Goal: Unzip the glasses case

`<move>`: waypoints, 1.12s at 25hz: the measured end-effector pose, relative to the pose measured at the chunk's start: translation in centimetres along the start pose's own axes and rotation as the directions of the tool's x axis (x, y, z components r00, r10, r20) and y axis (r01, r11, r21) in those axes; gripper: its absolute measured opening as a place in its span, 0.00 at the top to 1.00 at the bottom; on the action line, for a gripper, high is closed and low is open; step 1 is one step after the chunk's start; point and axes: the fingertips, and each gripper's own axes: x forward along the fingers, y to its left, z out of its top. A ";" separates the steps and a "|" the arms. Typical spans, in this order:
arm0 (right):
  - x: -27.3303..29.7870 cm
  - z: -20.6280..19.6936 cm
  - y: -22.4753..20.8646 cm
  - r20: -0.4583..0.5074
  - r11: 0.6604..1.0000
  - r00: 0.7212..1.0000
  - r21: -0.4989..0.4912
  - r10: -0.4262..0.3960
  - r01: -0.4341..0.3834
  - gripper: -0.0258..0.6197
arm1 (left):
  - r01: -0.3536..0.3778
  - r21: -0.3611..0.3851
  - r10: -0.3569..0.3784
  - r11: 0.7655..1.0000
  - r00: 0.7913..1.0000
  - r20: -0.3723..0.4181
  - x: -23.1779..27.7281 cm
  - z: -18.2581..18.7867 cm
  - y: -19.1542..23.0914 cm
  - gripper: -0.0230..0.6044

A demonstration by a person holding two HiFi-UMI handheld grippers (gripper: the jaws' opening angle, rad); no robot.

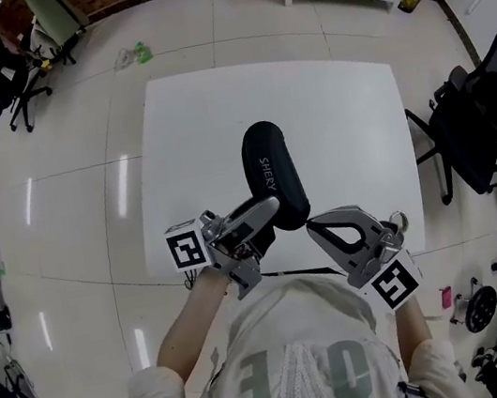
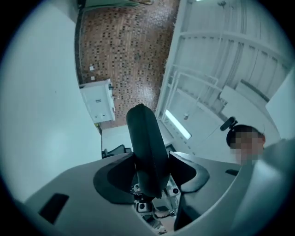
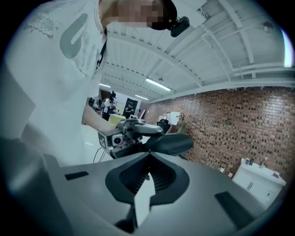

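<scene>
Closest to me, my right gripper [image 1: 316,222] has its jaws fully together with nothing between them, its tip just beside the near end of the glasses case [image 1: 272,172]. My left gripper [image 1: 265,211] has its jaws partly closed on that near end, both pads pressing on its sides. The case is black, oblong and round-ended, reaching away over the white table [image 1: 336,101]. Only the head view shows the pale lettering along its top. The left gripper view alone shows a fine ribbed seam down its edge. The right gripper view shows it side-on before a brick wall [image 3: 230,124].
</scene>
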 end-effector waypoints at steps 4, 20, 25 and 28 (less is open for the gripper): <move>0.8 1.3 0.5 0.026 0.998 0.999 -0.057 0.030 -0.028 0.96 | -0.002 0.051 0.005 0.999 0.999 -0.053 -0.8 0.0 -0.5 0.59; 0.0 1.2 -2.4 -0.053 1.000 0.999 -0.022 -0.006 0.005 0.96 | -0.057 0.323 0.153 0.945 0.947 -0.283 -2.9 -2.6 -2.3 0.62; 0.8 -2.1 -3.4 -0.045 0.997 0.999 0.072 -0.021 0.024 0.96 | -0.148 0.412 0.271 0.899 0.927 -0.259 -3.4 -3.7 1.6 0.61; 2.1 -6.6 -3.5 -0.078 0.975 0.996 0.217 -0.039 0.055 0.96 | -0.281 0.505 0.441 0.816 0.868 -0.230 -5.8 -4.0 5.7 0.56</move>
